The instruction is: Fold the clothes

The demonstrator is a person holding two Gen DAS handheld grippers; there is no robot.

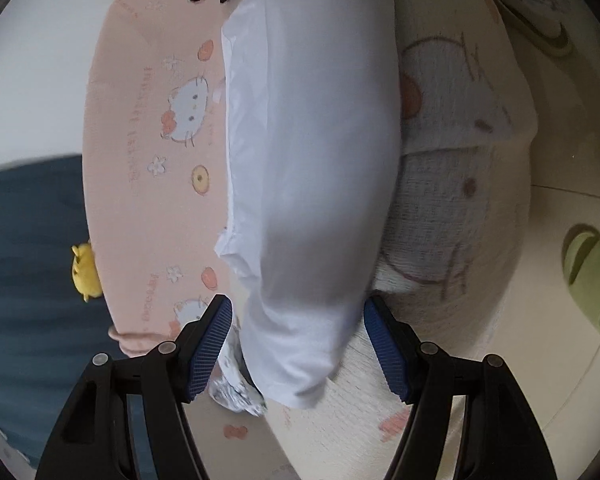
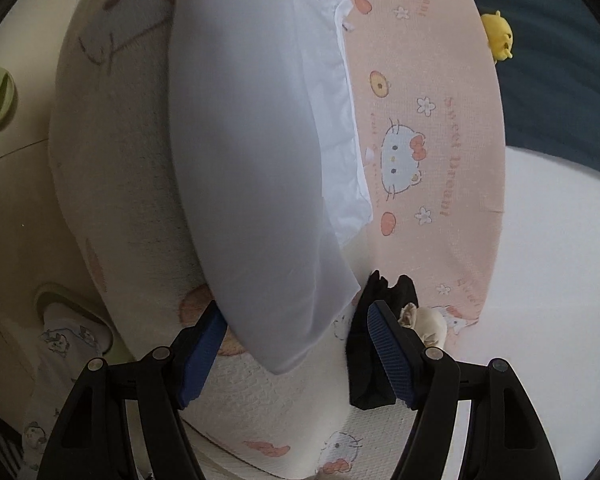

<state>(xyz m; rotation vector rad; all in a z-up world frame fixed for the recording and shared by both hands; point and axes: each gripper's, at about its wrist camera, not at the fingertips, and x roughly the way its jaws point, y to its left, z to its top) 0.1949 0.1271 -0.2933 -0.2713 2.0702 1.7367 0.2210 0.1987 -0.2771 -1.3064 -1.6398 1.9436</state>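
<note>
Two claws face one long white cloth (image 1: 312, 152) from its two ends, and that is what the next move seems to turn on. Biggest of all is the bed, with a cream blanket (image 1: 452, 216) that looks fuzzy and bumpy and a pink sheet (image 1: 148, 128) that is smooth and has little cat faces and flowers on it. The white cloth lies on top of them, folded into a long soft strip with round ends. It is thin and smooth, with a crinkly edge on the pink side. Its long way runs straight off from each claw, so one end sits at the left gripper (image 1: 298, 354) and the other end at the right gripper (image 2: 294, 354). Neither claw is nearer; each has its own end. The left gripper is spread wide, and the cloth end lies between its blue ridged pads (image 1: 208, 352) with gaps on both sides, so it pinches nothing. The right gripper is spread wide too. The cloth tip lies between its pads (image 2: 392, 356) and may brush the pad on the left of the picture, but it is not squeezed. I think both claws need to close on their ends next. Smaller things are a black cloth (image 2: 374, 360) by the right claw, green slippers (image 1: 592, 272) on the floor, and a tiny yellow toy (image 1: 85, 268).
</note>
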